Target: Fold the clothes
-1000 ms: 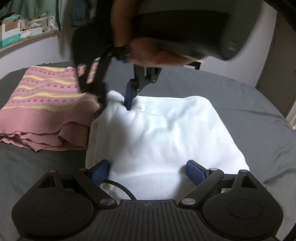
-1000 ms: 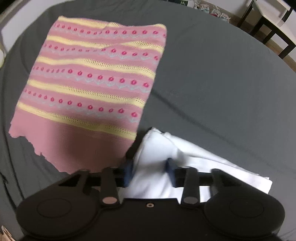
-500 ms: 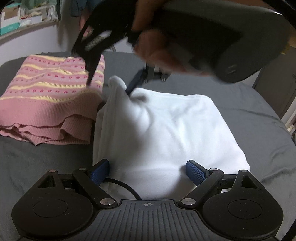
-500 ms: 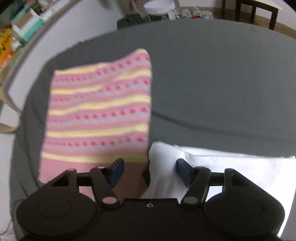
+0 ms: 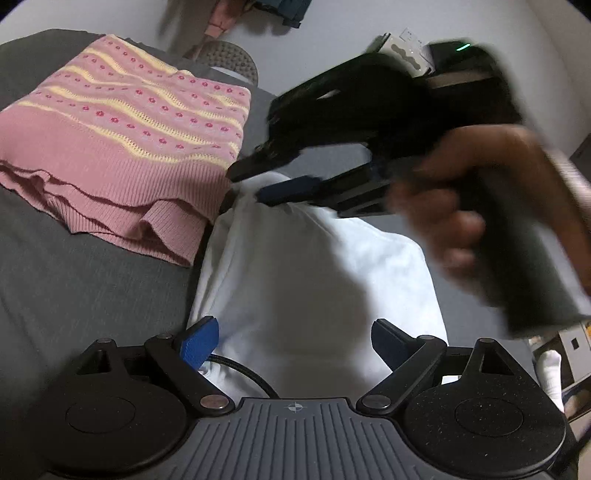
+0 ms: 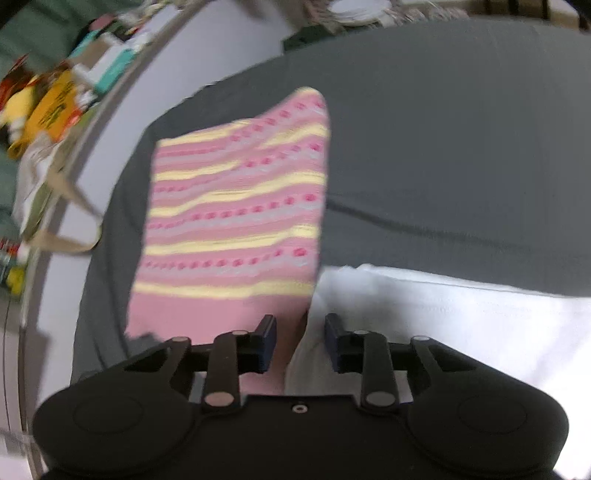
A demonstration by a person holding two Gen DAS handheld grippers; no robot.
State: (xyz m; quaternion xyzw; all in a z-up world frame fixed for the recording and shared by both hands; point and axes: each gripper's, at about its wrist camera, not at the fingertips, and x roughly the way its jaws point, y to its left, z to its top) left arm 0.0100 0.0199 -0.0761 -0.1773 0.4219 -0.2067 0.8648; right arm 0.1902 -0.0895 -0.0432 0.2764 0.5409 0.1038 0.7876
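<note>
Left wrist view shows the left gripper (image 5: pixel 291 338) low in the picture with its two blue pads spread wide. Nothing is pinched between them. A white cloth (image 5: pixel 314 280) lies under and between the pads, on a dark gray bed cover (image 5: pixel 74 288). A thin black cable (image 5: pixel 243 373) curves over the near edge of the white cloth.

Farther out, the right gripper (image 5: pixel 266 181) reaches in from the right side. It is blurry. Its fingers point left, over the far corner of the white cloth. A hand (image 5: pixel 461 199) is wrapped around its dark handle.

Right wrist view shows the right gripper (image 6: pixel 300 343) with a narrow gap between its pads. The edge of the white cloth (image 6: pixel 461 321) stands up in that gap, but the pads do not seem to squeeze it. I cannot tell if a pad touches it.

A pink knit top (image 5: pixel 122 147) with yellow stripes and small red dots lies folded just beside the white cloth, to the left. Their edges meet. In the right wrist view the pink knit top (image 6: pixel 236 206) lies flat on the bed cover (image 6: pixel 461 147), with its near end beside the left pad.

Past the bed there is a pale wall (image 5: pixel 332 22). A shelf with colored boxes (image 6: pixel 55 99) is far off at the left, too blurry to make out.
</note>
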